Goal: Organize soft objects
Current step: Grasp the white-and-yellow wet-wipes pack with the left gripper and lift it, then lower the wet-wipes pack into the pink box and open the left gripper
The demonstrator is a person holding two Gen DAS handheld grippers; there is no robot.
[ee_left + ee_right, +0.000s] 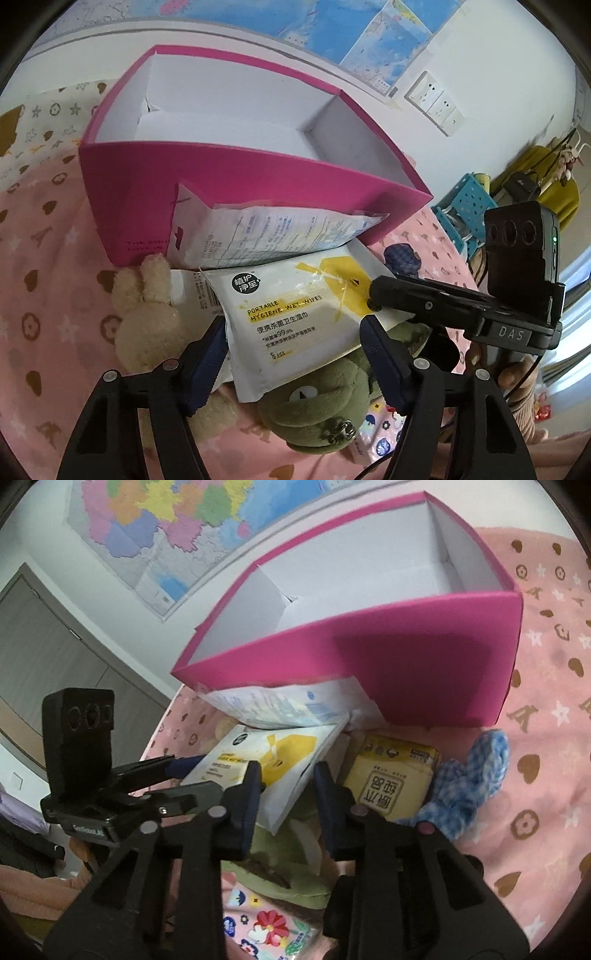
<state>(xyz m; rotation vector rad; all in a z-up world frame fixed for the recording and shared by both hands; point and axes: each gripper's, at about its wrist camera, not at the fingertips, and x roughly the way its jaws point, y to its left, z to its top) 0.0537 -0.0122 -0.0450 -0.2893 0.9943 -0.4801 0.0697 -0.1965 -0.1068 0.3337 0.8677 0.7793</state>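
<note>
Wet-wipes pack (295,314), white with yellow, is being straddled by the left gripper (295,354); jaws are spread wide at either side of its lower edge, nothing is being clamped. The pack is lying tilted on a green plush (317,410), its top corner tucked under a crinkled white pouch (266,236) at 12 o'clock. That pouch is leaning against the near wall of the pink box (236,173), whose white interior is showing open at the top.

A beige plush bunny (147,317) is lying at 9 o'clock of the pack, just beside the left finger. Pink patterned cloth (48,295) is lying bare further toward 9 o'clock.

In the right wrist view the right gripper (288,786) is being held with jaws apart over the pack's (273,771) corner, without pressing it. A yellow tissue pack (391,779) is sitting at 3 o'clock of it, touching a blue checked plush (465,782) further out. A floral packet (266,930) is lying at 6 o'clock, partly hidden by the fingers. Bare cloth (546,738) is being left beyond the box's right edge (513,657).
</note>
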